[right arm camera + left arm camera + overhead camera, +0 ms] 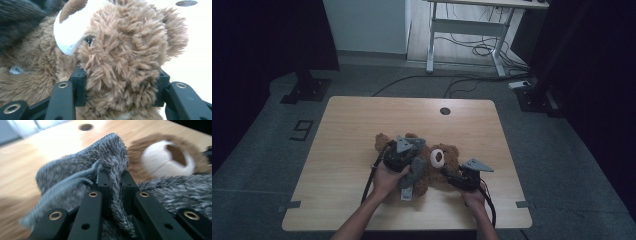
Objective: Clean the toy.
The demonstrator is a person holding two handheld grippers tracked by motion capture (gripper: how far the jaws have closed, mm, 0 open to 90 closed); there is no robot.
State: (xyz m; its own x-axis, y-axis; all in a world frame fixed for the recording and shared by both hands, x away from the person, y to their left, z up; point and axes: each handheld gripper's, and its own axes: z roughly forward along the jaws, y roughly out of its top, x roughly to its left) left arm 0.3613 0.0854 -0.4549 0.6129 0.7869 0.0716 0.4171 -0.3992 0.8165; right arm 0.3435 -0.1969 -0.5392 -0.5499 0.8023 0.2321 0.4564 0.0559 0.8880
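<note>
Left fingers [113, 182] pinching grey cloth [110, 152], right fingers [120, 85] clamped on teddy bear's head [130, 50]; tag [17, 69] unreadable.

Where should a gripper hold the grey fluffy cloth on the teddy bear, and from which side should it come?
Probably at its hemmed edge, coming from the person's side. There the grey cloth stands up in a thin fold that narrow jaws can pinch, as the left gripper does, without catching the teddy bear underneath.
</note>
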